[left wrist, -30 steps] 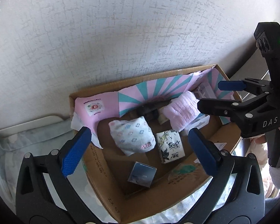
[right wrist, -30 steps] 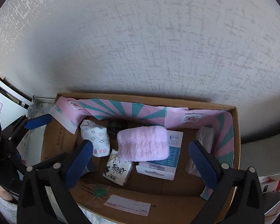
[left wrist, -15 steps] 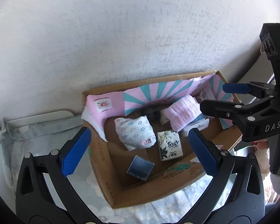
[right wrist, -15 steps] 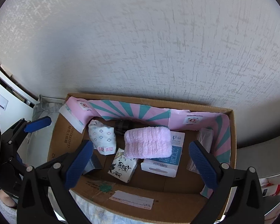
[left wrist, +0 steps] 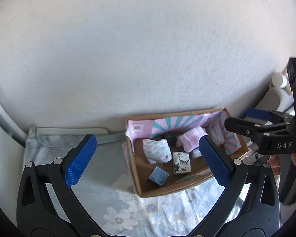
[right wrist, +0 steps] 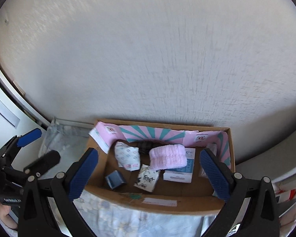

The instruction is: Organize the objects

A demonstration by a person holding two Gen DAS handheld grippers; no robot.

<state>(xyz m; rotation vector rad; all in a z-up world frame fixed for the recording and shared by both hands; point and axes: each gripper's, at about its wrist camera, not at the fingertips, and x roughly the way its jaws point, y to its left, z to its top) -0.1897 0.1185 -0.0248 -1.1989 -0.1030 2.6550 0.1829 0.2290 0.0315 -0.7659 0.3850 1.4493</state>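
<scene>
My left hand-held gripper [left wrist: 147, 161] and right hand-held gripper [right wrist: 149, 174] hang open and empty above a cardboard box [right wrist: 167, 202] on the flowered bedsheet [left wrist: 112, 203], against the wall [right wrist: 148, 59].

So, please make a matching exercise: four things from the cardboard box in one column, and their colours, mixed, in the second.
Things:
1. rolled towel
2. small square box
3. tissue pack
4. folded cloth

Colours:
A. white with black drawing
B. plain pink
C. dark blue-grey
D. white with small blue pattern

Pairs: 1-B, 2-C, 3-A, 4-D
</scene>
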